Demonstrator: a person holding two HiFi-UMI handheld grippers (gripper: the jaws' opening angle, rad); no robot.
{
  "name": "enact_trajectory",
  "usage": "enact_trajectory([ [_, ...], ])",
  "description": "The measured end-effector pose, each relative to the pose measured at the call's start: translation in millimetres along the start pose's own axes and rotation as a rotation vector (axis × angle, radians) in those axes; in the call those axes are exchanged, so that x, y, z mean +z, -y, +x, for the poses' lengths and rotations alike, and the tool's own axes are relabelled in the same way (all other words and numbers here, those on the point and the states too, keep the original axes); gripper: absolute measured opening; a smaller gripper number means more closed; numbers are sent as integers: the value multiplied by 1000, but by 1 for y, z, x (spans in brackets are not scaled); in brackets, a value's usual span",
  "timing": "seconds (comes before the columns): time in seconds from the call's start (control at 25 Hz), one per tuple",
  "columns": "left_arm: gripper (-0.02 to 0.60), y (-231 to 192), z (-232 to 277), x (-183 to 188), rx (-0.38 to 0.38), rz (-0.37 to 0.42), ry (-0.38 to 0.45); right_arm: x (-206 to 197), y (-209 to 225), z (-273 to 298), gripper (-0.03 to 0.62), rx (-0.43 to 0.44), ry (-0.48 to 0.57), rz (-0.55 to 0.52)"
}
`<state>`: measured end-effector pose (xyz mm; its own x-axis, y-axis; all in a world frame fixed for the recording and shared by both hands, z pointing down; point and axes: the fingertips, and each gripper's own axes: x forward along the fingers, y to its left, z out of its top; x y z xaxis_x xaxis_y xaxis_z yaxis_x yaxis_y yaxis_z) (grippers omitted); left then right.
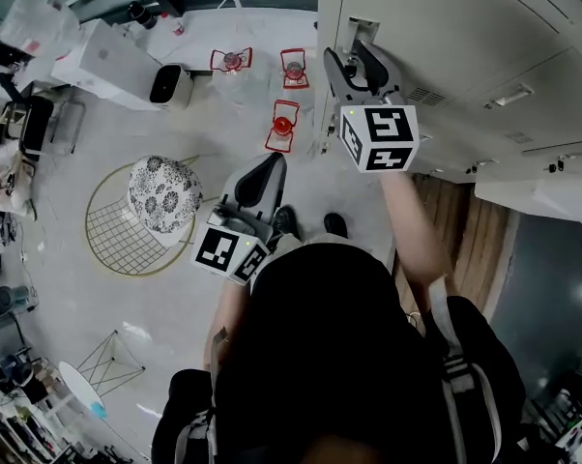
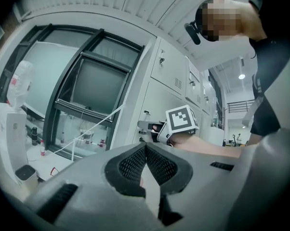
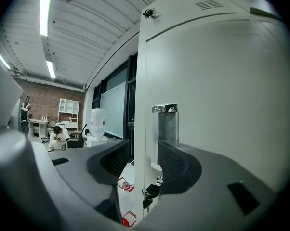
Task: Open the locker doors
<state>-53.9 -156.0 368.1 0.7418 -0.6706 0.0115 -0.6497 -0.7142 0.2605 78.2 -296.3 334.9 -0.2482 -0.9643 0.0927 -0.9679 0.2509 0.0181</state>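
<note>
The grey locker door fills the right gripper view, with a chrome latch above a recessed handle near its left edge. A key hangs from the lock below. My right gripper is open; the door's edge and the handle stand between its jaws, and the pads do not press on them. In the head view the right gripper is raised against the locker at the latch. My left gripper hangs lower, away from the lockers, shut with its pads meeting on nothing.
More locker doors run to the right. On the floor at the left stand a wire chair with a patterned cushion, several red lanterns and a white box. A person crouches far off.
</note>
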Motion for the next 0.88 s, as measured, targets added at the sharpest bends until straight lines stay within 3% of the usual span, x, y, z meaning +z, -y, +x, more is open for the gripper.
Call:
enact_trajectory([
  [0.48, 18, -26, 0, 7, -106, 0, -3, 0, -3, 0, 175, -93, -9, -3],
  [0.88, 18, -35, 4, 6, -241, -7, -29, 0, -21, -24, 175, -163, -7, -8],
])
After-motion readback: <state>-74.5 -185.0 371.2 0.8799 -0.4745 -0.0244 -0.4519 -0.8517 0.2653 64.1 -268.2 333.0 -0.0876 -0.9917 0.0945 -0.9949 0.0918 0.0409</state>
